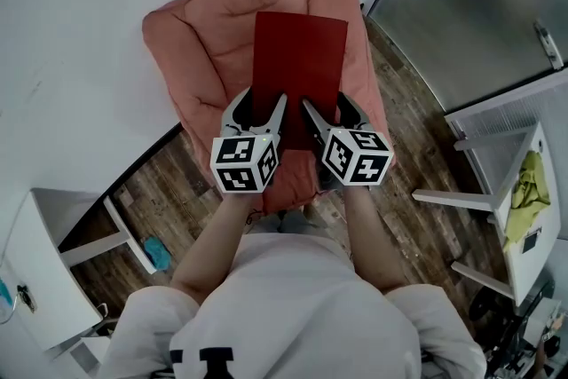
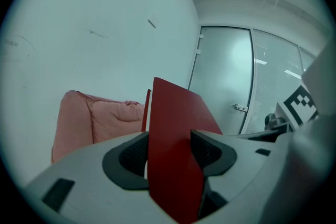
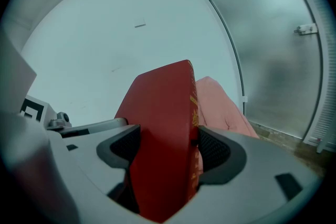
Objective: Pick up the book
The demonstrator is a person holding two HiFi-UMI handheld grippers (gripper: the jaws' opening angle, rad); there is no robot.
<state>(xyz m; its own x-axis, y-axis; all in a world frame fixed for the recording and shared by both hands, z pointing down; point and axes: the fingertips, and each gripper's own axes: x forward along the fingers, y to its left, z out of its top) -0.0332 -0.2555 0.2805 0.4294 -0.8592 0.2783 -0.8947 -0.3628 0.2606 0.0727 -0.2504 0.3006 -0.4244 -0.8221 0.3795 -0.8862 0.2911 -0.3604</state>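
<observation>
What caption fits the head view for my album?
A red book, held by the left gripper and right gripper, over a pink cushion.

I think this is an office room, or maybe a small lab. The walls (image 1: 71, 13) are plain white and the floor (image 1: 177, 182) is wood planks. There is a big frosted glass door (image 1: 479, 4) with a metal handle (image 1: 548, 44). White desks stand at the left (image 1: 44, 253) and the right (image 1: 552, 209). A soft pink cushion seat (image 1: 204, 40) leans against the wall.
</observation>
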